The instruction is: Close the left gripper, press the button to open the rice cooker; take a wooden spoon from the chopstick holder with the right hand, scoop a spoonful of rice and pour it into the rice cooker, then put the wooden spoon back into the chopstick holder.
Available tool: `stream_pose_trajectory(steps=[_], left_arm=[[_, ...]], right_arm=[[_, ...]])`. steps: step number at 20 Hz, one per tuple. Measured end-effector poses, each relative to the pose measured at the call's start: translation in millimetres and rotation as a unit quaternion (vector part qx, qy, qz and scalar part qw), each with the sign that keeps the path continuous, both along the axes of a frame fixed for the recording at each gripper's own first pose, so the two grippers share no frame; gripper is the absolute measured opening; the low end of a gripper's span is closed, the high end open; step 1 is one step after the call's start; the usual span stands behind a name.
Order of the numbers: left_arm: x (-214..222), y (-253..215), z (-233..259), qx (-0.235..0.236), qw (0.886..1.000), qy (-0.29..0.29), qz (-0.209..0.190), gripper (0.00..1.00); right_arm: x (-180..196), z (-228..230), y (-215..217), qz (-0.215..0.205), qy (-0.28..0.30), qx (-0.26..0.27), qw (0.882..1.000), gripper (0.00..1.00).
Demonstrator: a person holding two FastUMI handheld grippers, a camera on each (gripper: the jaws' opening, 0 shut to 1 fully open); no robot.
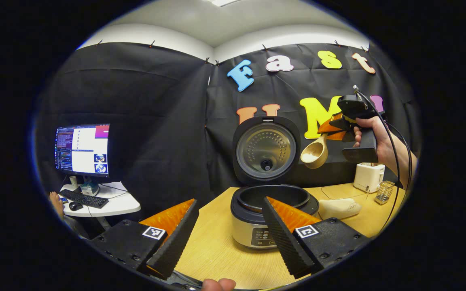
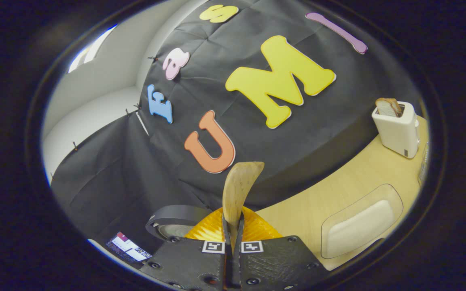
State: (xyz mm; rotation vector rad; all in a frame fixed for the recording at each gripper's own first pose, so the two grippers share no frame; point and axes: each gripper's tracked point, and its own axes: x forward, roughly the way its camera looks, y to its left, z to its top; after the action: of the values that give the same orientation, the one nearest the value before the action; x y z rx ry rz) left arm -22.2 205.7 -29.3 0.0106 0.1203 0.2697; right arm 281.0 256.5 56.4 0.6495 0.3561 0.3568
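Rice cooker [image 1: 271,218] x1, lid up; wooden spoon [image 2: 238,190] x1 clamped in right tongs [image 2: 233,230]; left tongs [image 1: 227,234] spread apart.

1. One rice cooker [image 1: 271,214], lid up, centre of my left gripper view.
2. One wooden spoon [image 2: 238,188], bottom centre of my right gripper view.
3. One toaster [image 2: 397,128], far right there, one bread slice [image 2: 387,107] sticking out.
4. One wire chopstick holder [image 1: 384,192], right side.
5. One pale pouch [image 2: 358,228], lower right.
6. One monitor [image 1: 82,149], one keyboard [image 1: 83,198], one mouse [image 1: 75,206], left side.
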Motion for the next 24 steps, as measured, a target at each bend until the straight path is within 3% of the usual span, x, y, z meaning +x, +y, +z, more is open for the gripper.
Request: stream_pose_trajectory(steps=[8,24], left_arm=[[-5.4,13.2,2.0,-0.008,1.0,-0.002,0.008,1.0],[-18.2,37.0,14.0,-0.035,0.999,-0.019,0.032,1.0]], right_arm=[[-10.4,1.9,54.4,0.033,-0.04,-0.111,0.992,0.0],[-34.0,10.3,111.0,0.07,-0.144,-0.264,0.951,0.0]])
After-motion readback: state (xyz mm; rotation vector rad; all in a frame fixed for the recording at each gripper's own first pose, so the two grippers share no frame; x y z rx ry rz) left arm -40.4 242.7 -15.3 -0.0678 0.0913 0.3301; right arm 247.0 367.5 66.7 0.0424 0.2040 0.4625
